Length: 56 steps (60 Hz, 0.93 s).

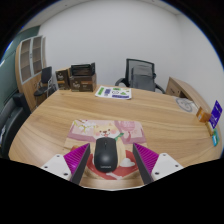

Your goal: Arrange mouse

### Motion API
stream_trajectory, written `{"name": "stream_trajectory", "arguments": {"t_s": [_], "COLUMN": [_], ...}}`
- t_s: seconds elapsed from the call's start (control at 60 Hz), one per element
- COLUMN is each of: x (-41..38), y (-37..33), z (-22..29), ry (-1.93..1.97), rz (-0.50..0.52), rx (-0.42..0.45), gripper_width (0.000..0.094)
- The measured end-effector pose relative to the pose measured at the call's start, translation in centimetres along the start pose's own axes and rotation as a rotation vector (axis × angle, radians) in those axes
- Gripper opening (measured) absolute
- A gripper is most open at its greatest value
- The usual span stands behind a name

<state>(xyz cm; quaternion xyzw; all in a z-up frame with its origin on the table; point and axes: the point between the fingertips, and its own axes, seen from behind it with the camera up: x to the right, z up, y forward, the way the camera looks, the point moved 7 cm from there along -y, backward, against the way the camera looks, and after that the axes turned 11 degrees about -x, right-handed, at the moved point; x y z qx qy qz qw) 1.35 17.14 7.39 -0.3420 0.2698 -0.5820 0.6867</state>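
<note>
One black mouse rests on the cartoon mouse pad between the gripper's apart jaws, ungrasped, so arranging seems barely begun or finishing.

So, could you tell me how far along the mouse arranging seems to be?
Done: the black computer mouse already lies on the cartoon-printed mouse mat on the curved wooden table. In hand: the gripper has its jaws open, with the mouse between them and gaps either side. Left: whether it needs further placing is unclear.
</note>
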Motion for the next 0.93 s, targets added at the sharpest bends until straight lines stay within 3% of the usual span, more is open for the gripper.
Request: {"name": "stream_trajectory", "arguments": {"t_s": [0.483, 0.633, 0.933], "x": [6.9, 9.6, 12.6], "y": [-27.3, -31.3, -34.0], "z": [-5.9, -9.1, -13.1], "ry": [0.064, 0.107, 0.19], "rz": [-0.013, -0.098, -0.151], "rx": [0.069, 0.075, 0.059], "gripper_width": [0.0872, 0.087, 0.0869]}}
